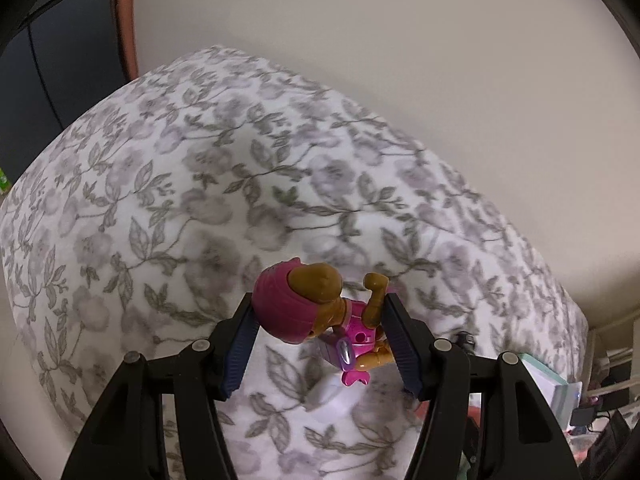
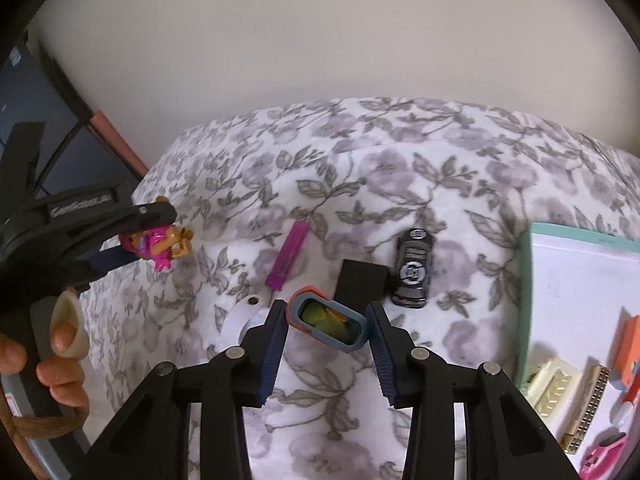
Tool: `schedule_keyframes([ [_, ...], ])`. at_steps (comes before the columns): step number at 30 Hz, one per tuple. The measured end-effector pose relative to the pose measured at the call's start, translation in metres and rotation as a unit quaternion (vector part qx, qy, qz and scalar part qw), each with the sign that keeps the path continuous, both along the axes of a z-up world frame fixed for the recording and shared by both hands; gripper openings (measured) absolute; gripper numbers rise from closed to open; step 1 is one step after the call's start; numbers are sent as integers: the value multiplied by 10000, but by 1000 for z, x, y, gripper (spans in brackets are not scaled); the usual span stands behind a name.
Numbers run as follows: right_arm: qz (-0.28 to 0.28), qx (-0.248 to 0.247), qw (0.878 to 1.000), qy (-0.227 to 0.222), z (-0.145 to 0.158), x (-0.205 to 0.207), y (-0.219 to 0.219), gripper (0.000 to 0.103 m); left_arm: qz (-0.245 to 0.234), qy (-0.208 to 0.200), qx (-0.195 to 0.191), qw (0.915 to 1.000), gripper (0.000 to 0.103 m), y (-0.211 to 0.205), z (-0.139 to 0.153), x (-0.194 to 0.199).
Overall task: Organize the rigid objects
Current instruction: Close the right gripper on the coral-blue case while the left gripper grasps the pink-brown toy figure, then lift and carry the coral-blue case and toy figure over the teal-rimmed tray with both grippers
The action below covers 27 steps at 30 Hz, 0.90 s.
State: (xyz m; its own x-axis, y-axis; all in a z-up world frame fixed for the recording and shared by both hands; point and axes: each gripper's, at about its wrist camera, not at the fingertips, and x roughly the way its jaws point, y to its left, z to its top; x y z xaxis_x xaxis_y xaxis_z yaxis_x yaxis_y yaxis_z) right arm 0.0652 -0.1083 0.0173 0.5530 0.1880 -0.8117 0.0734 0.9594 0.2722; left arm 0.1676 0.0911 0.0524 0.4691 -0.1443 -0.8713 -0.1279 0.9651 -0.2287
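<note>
My left gripper (image 1: 320,312) is shut on a pink and brown toy dog figure (image 1: 308,308) and holds it above the floral bedspread (image 1: 200,184). It also shows in the right wrist view (image 2: 158,242), held at the left by the left gripper (image 2: 132,236). My right gripper (image 2: 327,320) is shut on a grey and orange case (image 2: 327,320) with a yellow-green inside. A black toy car (image 2: 414,268), a black block (image 2: 360,280) and a purple stick (image 2: 289,254) lie on the bedspread beyond it.
A teal-edged white tray (image 2: 568,280) at the right holds several small items, among them a cream block (image 2: 554,388), a harmonica (image 2: 588,412) and a pink toy (image 2: 604,452). A white tag (image 2: 240,316) lies by the left finger. A plain wall stands behind the bed.
</note>
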Motion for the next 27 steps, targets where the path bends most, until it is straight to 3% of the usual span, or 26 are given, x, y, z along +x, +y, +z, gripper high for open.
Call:
schedule_keyframes([
  [6,-365,99,9992,-84,10,-9,-39,42,-294,-101,-21,9995,63,-29,9,-8],
  [13,-1086,57,9940,-107,14,-28,-101,42,-982,-197,-25,9950,63,-94,10,-21],
  [19,-1726,18,9850,-80,14,-49,-153,43,-1742,-352,157,9840,63,-162,11,-42],
  [27,-2287,-192,9733,56,9,-72,-201,43,-2637,-418,472,9626,63,-238,-7,-74],
])
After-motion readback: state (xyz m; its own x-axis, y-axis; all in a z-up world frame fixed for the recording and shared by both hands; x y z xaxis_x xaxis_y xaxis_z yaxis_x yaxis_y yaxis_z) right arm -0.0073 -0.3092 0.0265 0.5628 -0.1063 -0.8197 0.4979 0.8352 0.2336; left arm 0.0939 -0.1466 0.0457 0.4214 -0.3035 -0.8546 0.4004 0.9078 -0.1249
